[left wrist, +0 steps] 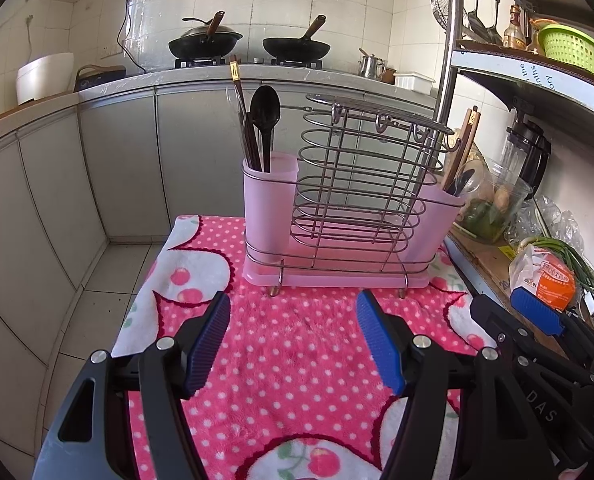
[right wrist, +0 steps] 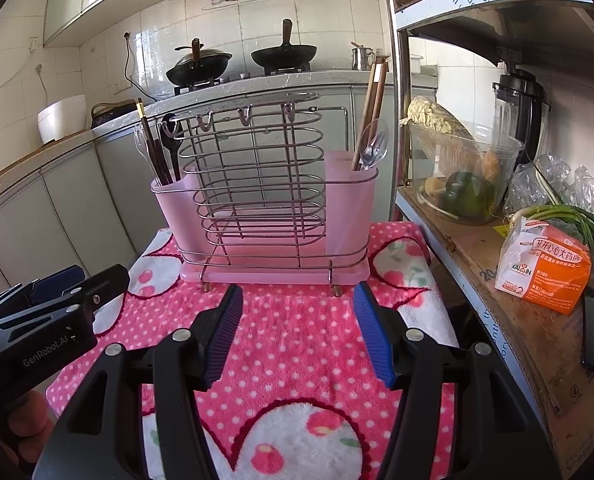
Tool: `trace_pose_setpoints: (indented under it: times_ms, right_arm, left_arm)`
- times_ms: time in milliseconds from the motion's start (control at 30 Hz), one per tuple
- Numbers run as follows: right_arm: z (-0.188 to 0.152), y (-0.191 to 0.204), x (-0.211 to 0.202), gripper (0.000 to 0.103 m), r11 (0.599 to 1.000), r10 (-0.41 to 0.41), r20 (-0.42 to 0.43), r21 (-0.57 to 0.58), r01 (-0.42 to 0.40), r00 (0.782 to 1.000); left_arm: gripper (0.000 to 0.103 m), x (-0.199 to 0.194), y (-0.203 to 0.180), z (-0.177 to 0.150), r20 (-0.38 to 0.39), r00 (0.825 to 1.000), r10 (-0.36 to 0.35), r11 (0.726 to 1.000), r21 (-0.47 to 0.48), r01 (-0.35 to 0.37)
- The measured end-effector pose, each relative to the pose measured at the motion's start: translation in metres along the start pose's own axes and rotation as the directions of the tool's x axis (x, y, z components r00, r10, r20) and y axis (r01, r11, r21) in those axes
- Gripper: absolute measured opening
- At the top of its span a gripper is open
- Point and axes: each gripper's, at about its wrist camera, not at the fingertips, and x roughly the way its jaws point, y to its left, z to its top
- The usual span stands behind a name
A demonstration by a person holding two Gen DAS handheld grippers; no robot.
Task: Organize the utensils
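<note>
Both grippers, left [left wrist: 293, 340] and right [right wrist: 297, 334], spread, empty (in front of rack [left wrist: 361, 184]); chopsticks [left wrist: 247, 128] stiff, slick, pinch upper shaft

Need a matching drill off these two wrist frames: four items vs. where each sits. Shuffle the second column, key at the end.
Items:
1. black spoon
2. light wooden chopsticks
3. green basket
4. orange package

Places:
A. shelf board to the right of the cloth
B. left pink cup of the utensil rack
C. upper shelf, far right
D. right pink cup of the utensil rack

Pairs: 1-B, 2-D, 3-C, 4-A
</note>
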Motion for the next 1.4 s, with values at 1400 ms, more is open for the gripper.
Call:
trace_pose_setpoints:
  times_ms: [1400]
  right_arm:
    - [0.0051,-0.0016,0.0014,0.058,1.000,0.003,-0.006,-0.014,-0.003,1.000]
  left_arm:
    - [0.065,0.0017,0.0052,-0.0011,-0.004,1.000,-0.014,1.000,0.021,0.014]
